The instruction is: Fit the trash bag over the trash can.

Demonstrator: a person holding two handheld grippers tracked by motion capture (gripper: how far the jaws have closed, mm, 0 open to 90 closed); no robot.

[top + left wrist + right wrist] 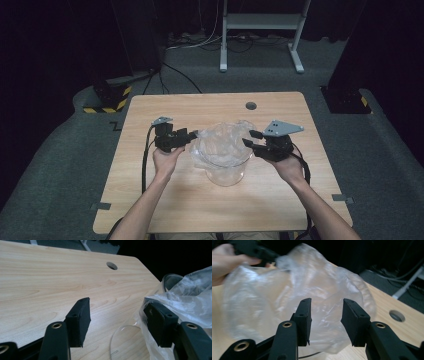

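A clear round container (226, 174) stands in the middle of the wooden table (150, 190), with a crumpled clear plastic bag (224, 142) spread in and over its mouth. My left gripper (191, 135) is at the bag's left edge. In the left gripper view it (120, 320) is open, and its right jaw touches the bag (192, 295) beside the container rim (172, 278). My right gripper (252, 138) is at the bag's right edge. It (325, 312) is open, and the bag (294, 292) bulges just beyond its jaws with nothing between them.
A round cable hole (251, 106) sits near the table's far edge. A white frame stand (260, 30) and cables lie on the floor beyond. A hand (227, 262) holding the left gripper shows past the bag in the right gripper view.
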